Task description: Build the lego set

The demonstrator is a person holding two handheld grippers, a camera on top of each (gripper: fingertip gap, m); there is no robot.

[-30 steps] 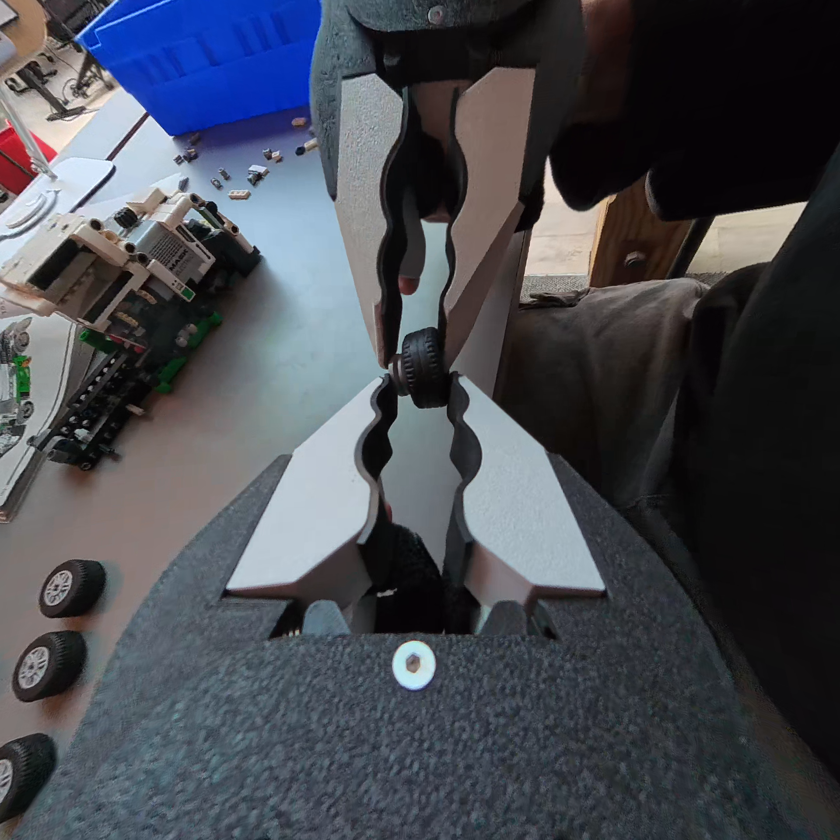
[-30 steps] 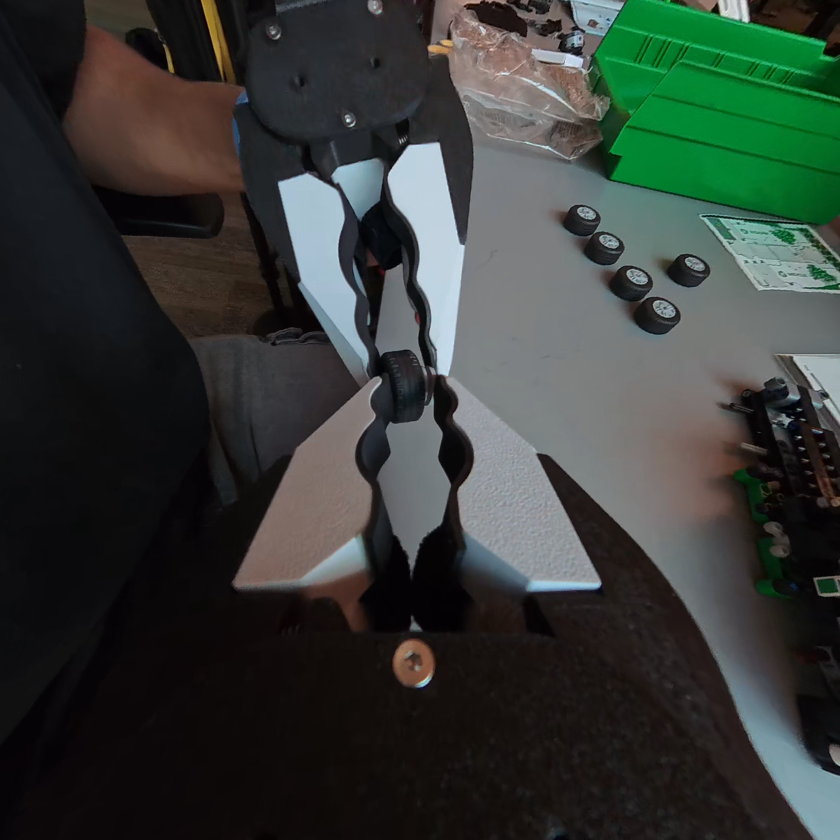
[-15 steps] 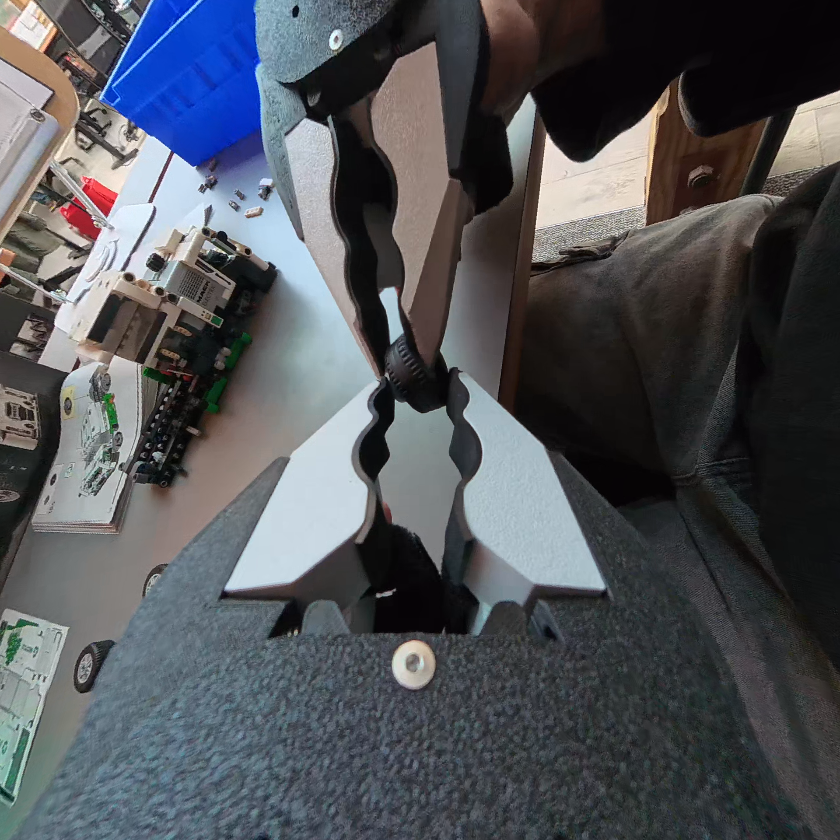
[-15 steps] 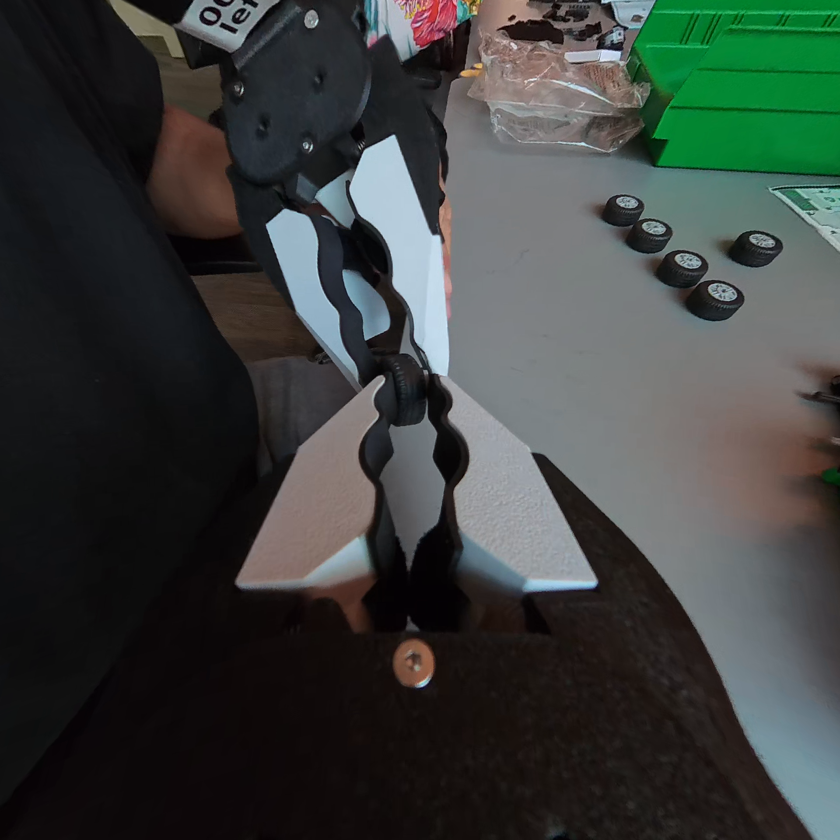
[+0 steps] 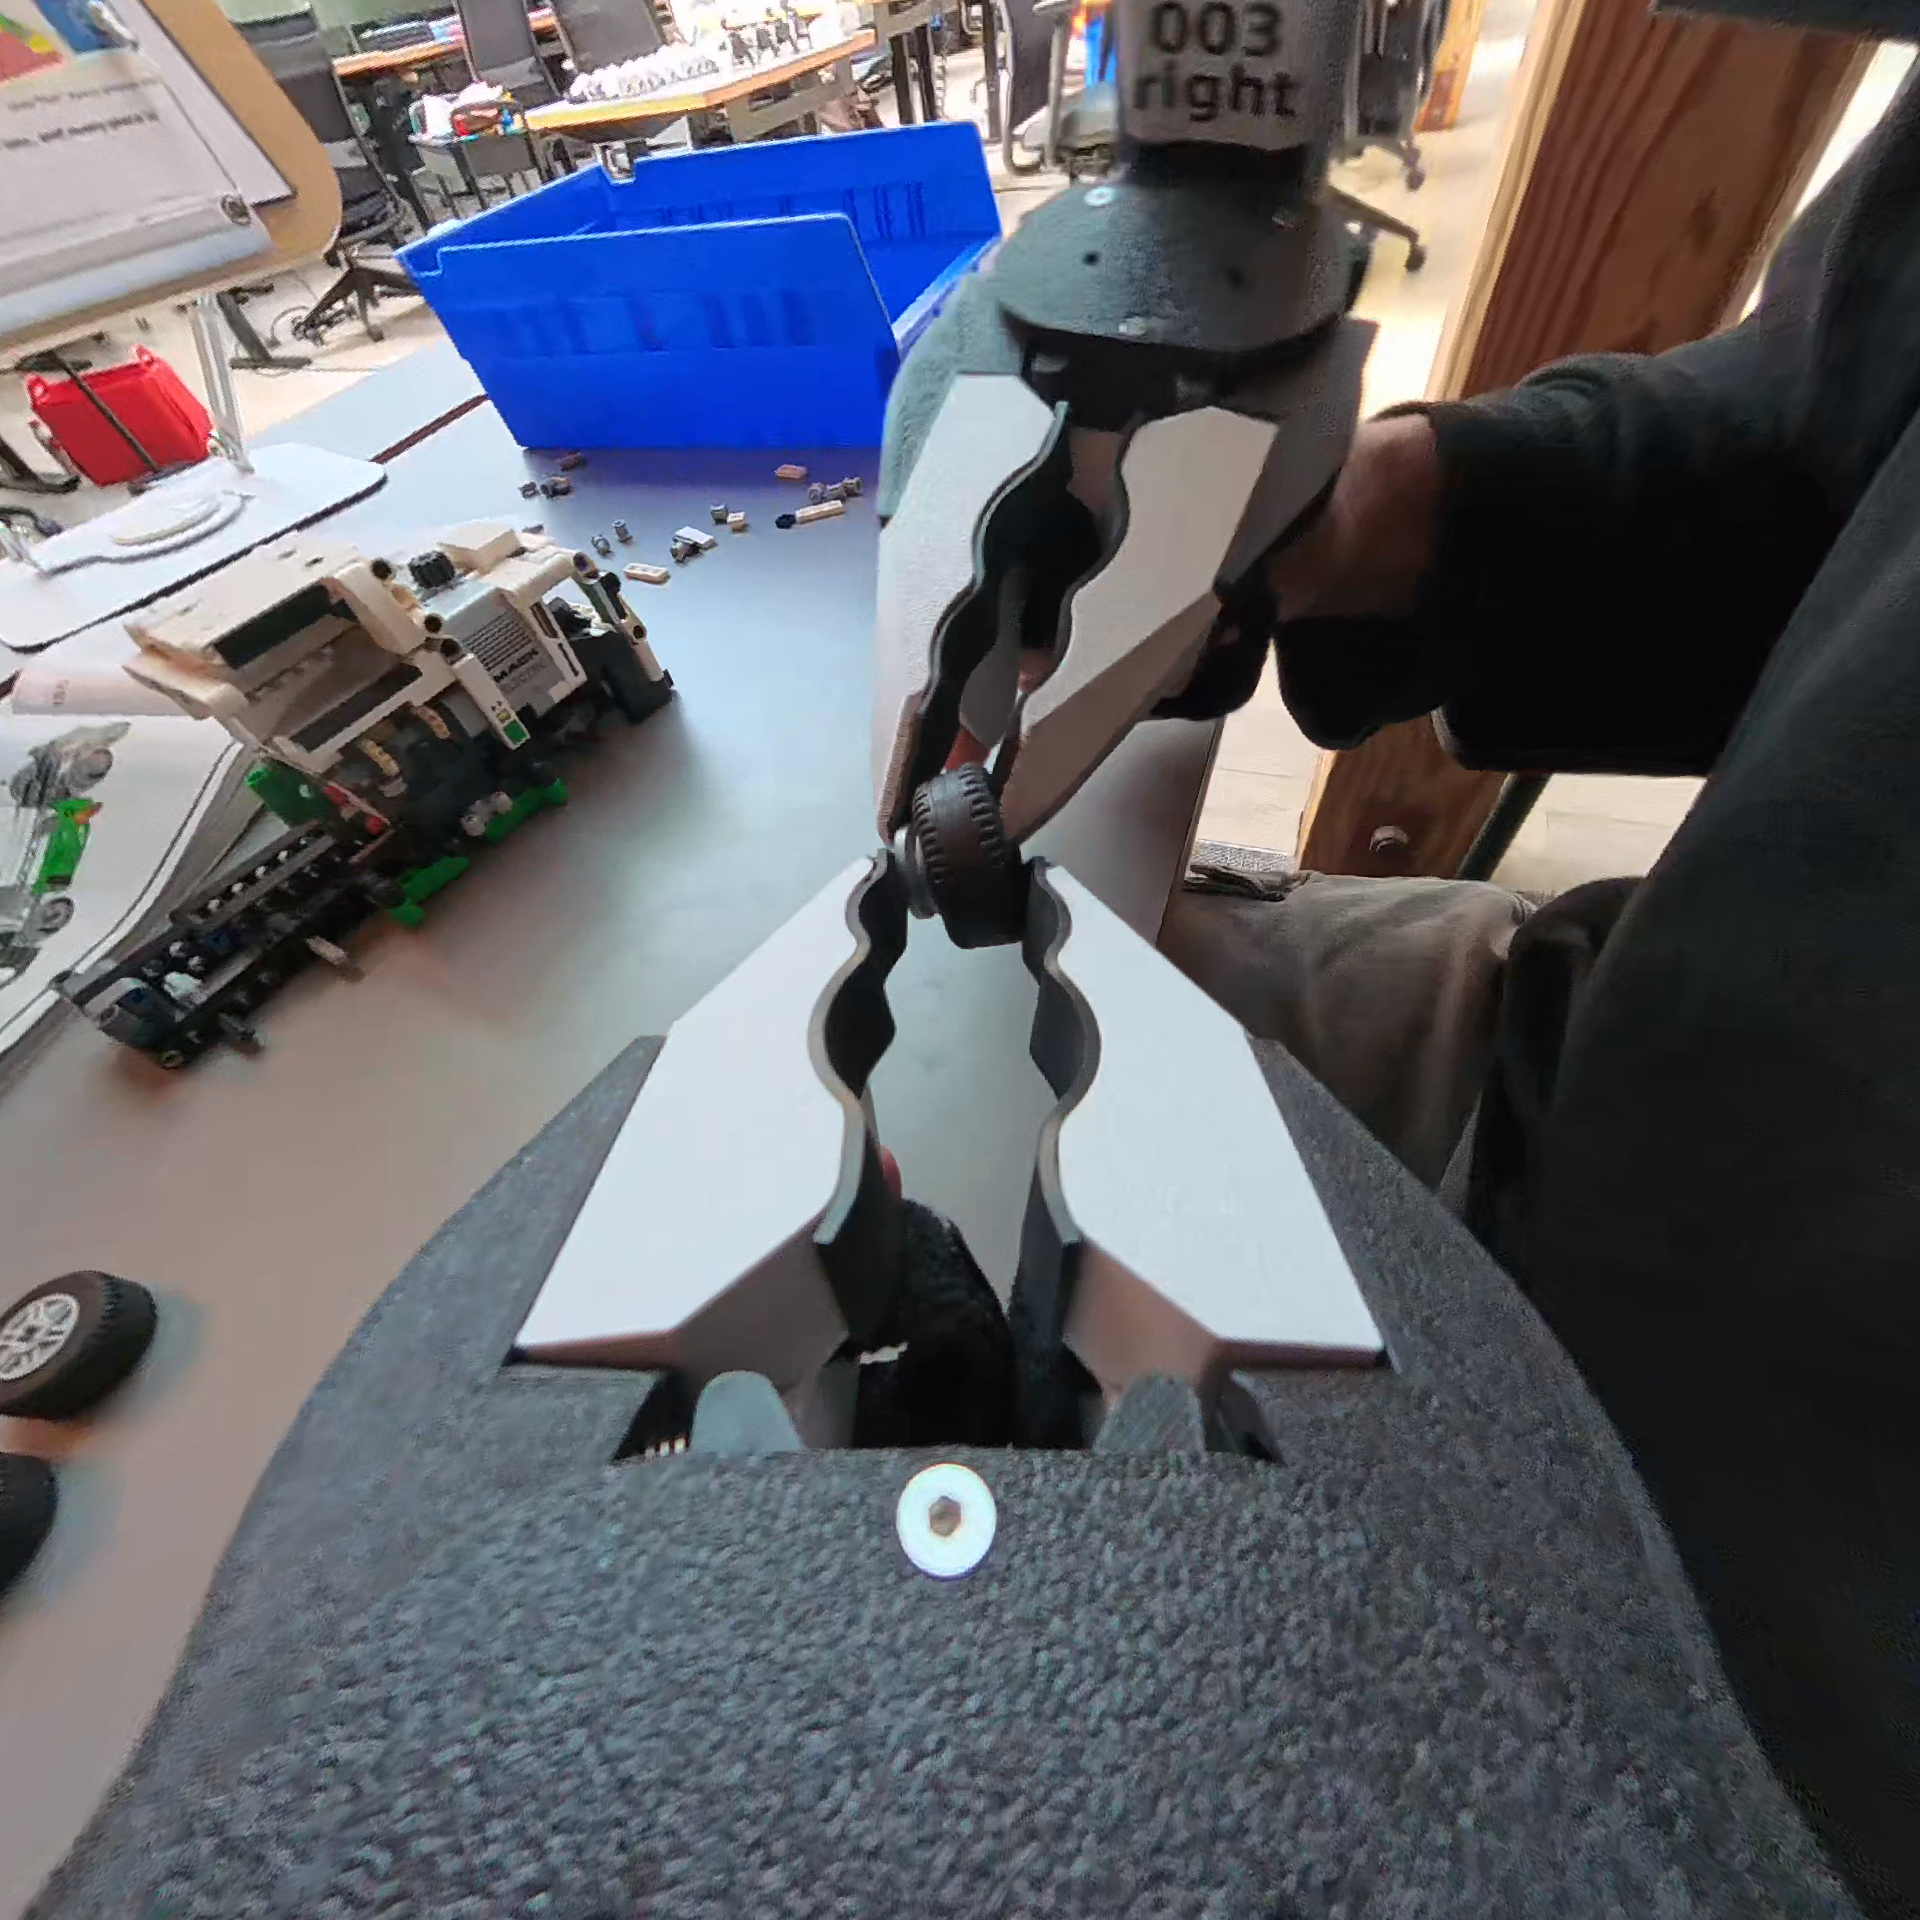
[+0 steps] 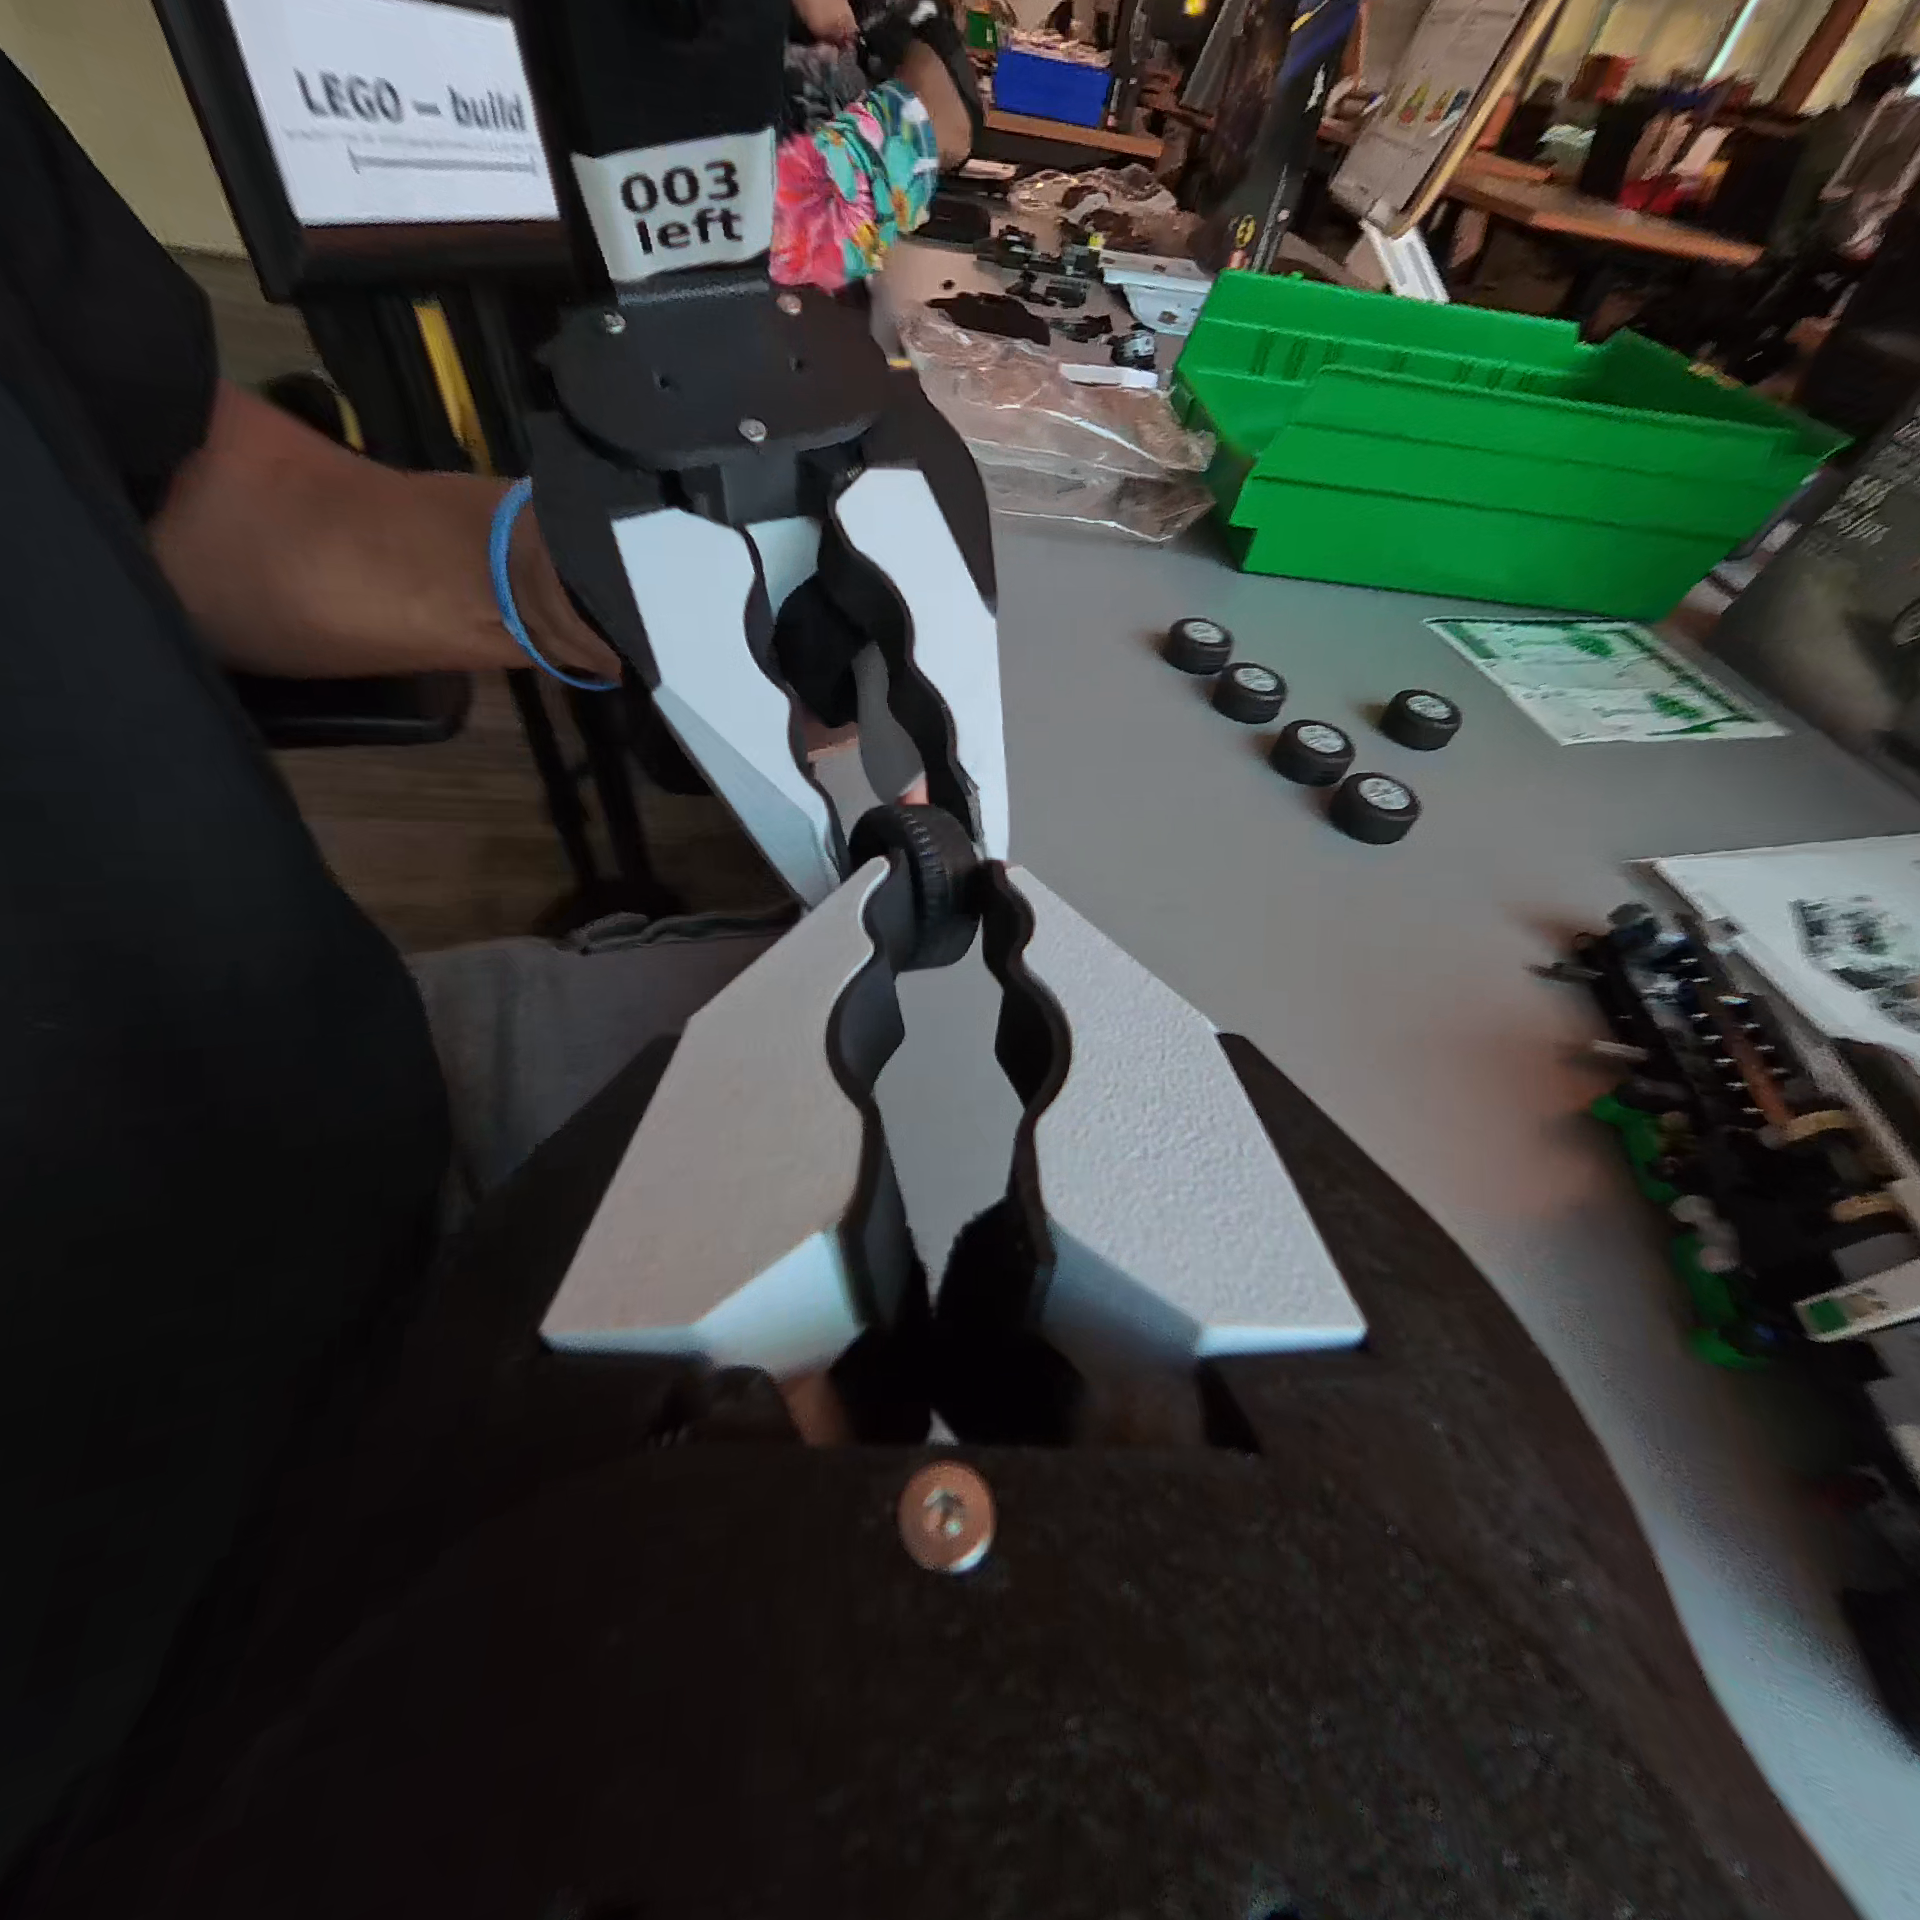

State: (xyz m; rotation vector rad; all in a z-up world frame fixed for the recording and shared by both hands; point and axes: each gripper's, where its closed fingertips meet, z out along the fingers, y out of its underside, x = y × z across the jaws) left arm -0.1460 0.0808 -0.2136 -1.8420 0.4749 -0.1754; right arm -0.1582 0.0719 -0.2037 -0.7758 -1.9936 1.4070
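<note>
Grey table [image 5: 665, 831] in a busy workshop, holding: a blue bin [image 5: 686, 332] at the far side of the left wrist view, with small loose bricks [image 5: 686, 520] scattered in front of it; a green bin [image 6: 1475, 468] and a crumpled plastic bag [image 6: 1049, 426] in the right wrist view; printed instruction sheets [image 6: 1600, 675].

Item 1: partly built white and green truck [image 5: 395, 675], lying on the table with no wheels seen on it, well apart from both tongs.

Item 2: five finished wheels [image 6: 1309, 748], tyres on pale rims, grouped near the green bin.

Item 3: small black tyre [image 5: 961, 847], held in the air above the table edge. Left tongs [image 5: 956, 883] are clenched on it at the tips; right tongs [image 6: 930, 894] meet them head-on and also grip it. A grey rim shows on one side of the tyre in the left wrist view.

Step in hand, by judgement: seating a rim in this tyre, or passing the wheel from one pair of tongs to the other; which of the two cannot be told.

Next move calls for: one pair keeping a firm squeeze while the other lets go cleanly, as the round tyre could roll out and drop off the table edge.
</note>
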